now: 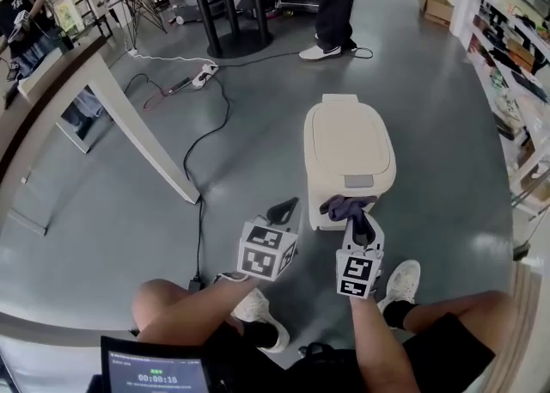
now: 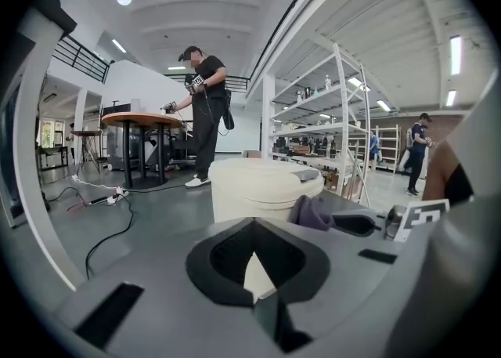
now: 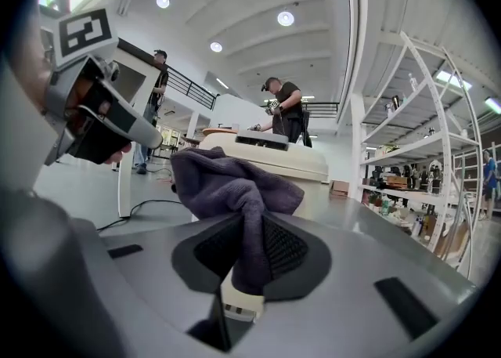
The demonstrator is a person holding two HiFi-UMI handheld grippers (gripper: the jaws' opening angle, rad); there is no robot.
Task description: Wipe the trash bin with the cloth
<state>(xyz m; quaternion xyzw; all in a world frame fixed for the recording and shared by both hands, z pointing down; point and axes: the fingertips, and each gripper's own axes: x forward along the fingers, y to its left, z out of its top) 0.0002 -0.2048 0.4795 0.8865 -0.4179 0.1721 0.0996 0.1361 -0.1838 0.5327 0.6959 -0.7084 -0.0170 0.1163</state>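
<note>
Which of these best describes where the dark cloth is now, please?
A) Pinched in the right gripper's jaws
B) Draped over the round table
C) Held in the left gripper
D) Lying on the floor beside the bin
A: the right gripper view shows the cloth clamped in the right gripper, near the trash bin; the left gripper holds nothing.

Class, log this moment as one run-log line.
right gripper: shut on cloth | left gripper: shut, empty | trash bin: closed, cloth at its front

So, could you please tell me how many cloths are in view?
1: the purple cloth, clamped in the right gripper, bunched by the near side of the trash bin. Others could be hidden behind it.
</note>
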